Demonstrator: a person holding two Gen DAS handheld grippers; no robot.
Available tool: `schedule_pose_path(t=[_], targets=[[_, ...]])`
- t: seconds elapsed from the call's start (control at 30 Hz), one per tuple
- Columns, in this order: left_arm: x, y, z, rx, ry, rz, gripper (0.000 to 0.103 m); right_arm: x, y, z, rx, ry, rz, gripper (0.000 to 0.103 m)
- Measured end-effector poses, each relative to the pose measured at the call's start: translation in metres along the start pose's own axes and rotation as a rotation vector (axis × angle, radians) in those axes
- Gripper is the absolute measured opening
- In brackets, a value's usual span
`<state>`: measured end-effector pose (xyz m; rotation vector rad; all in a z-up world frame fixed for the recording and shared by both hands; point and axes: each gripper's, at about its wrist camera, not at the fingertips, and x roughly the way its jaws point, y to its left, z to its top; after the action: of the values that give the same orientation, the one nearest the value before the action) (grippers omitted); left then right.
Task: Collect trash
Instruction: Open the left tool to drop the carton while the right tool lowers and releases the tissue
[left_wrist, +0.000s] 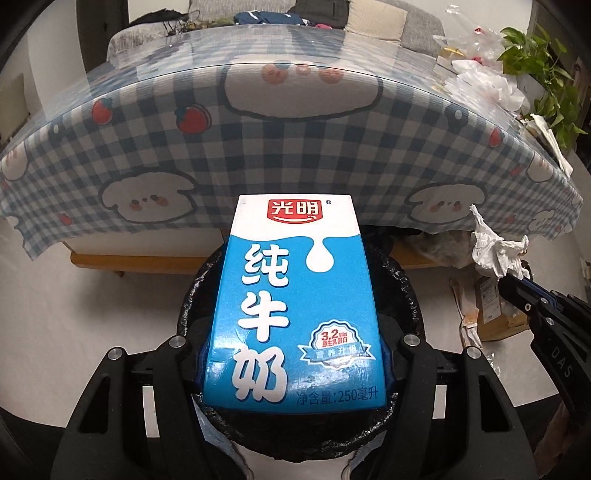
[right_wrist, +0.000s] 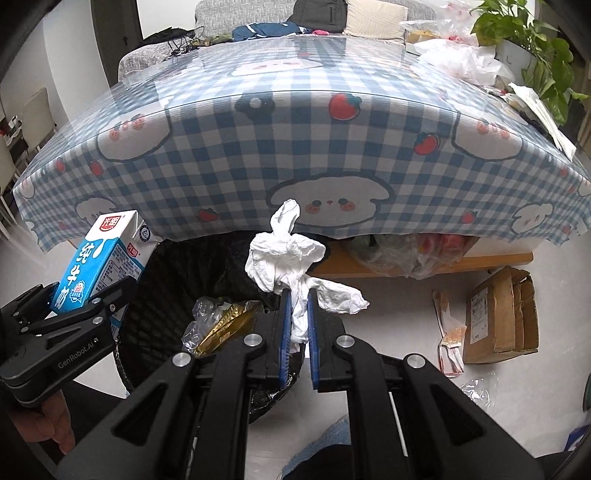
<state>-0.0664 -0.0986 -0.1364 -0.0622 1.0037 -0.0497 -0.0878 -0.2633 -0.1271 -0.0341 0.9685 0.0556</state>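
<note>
Now the left gripper has its jaws clenched on a blue-and-white rectangular milk carton, holding it tilted above the round bin lined with a black plastic bag that stands on the pale floor just in front of the desk draped in a blue-and-white checked cloth. Beside it, the right gripper pinches a crumpled white paper tissue tight between its blue-padded jaws, over the same bin, where a gold foil wrapper and clear plastic already lie. A torn brown cardboard box sits on the floor to the right.
</note>
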Motion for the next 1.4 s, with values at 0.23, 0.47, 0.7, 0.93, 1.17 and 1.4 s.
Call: schedule_pose_path(t=[0.23,0.47,0.7,0.93,1.17,1.4], targets=[[-0.010,0.004,0.003,0.012,-0.036,0.024,0.076,-0.001,0.004,0.000,0.007,-0.003,0.009,0.007],[-0.026,0.027,0.003,-0.002,-0.082,0.068,0.093,-0.004,0.030,0.001,-0.023,-0.006,0.043,0.008],[-0.040,0.059,-0.005,-0.038,-0.109,0.096,0.097,0.000,0.062,-0.004,-0.056,0.005,0.080,0.008],[-0.047,0.081,-0.012,-0.041,-0.114,0.093,0.097,0.008,0.090,-0.004,-0.079,0.020,0.106,0.009],[-0.037,0.096,-0.019,-0.042,-0.081,0.092,0.097,0.027,0.111,-0.008,-0.096,0.053,0.114,0.009],[-0.026,0.101,-0.020,-0.053,-0.050,0.076,0.097,0.034,0.112,-0.008,-0.096,0.068,0.102,0.023]])
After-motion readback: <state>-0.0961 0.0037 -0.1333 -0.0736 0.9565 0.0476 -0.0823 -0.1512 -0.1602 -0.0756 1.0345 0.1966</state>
